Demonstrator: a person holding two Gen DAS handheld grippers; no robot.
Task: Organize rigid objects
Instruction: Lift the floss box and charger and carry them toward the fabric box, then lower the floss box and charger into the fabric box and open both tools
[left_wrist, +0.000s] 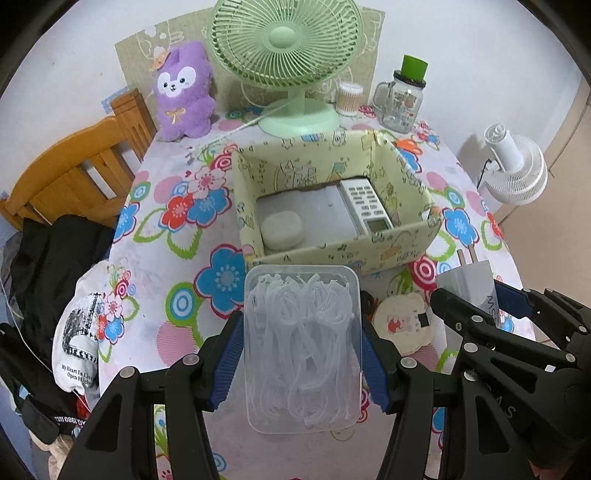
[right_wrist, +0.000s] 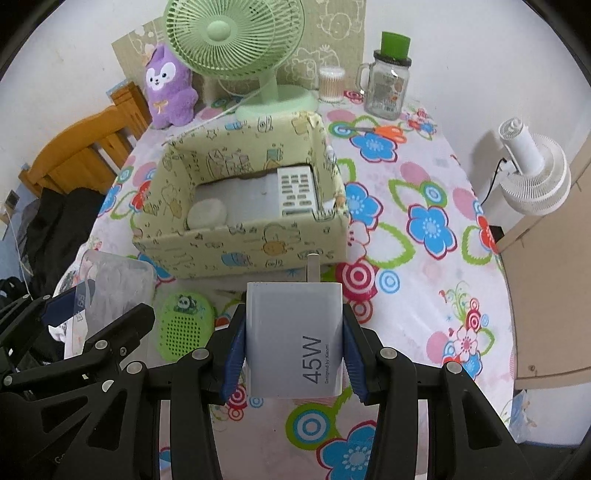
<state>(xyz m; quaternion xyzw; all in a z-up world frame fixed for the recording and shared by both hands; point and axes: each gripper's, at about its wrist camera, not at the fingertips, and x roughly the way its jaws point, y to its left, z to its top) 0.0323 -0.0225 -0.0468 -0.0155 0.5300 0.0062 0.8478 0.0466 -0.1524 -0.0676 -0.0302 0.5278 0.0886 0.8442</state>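
My left gripper (left_wrist: 301, 328) is shut on a clear plastic box of white floss picks (left_wrist: 303, 347), held above the table just in front of the yellow patterned storage box (left_wrist: 332, 251). My right gripper (right_wrist: 293, 332) is shut on a white 45W charger (right_wrist: 295, 336), prongs forward, just in front of the same storage box (right_wrist: 240, 247). Inside the box lie a white remote (left_wrist: 365, 205), a pale rounded case (left_wrist: 282, 230) and a flat grey item. The right gripper and charger (left_wrist: 476, 284) show at the right of the left wrist view.
A green fan (left_wrist: 284, 55), purple plush (left_wrist: 183, 92), cotton-swab jar (left_wrist: 349, 98) and glass mug (left_wrist: 400, 99) stand behind the box. A round bear coaster (left_wrist: 402, 321) and a green panda item (right_wrist: 186, 325) lie on the floral cloth. A wooden chair (left_wrist: 74, 170) is left; a white fan (left_wrist: 513, 166) right.
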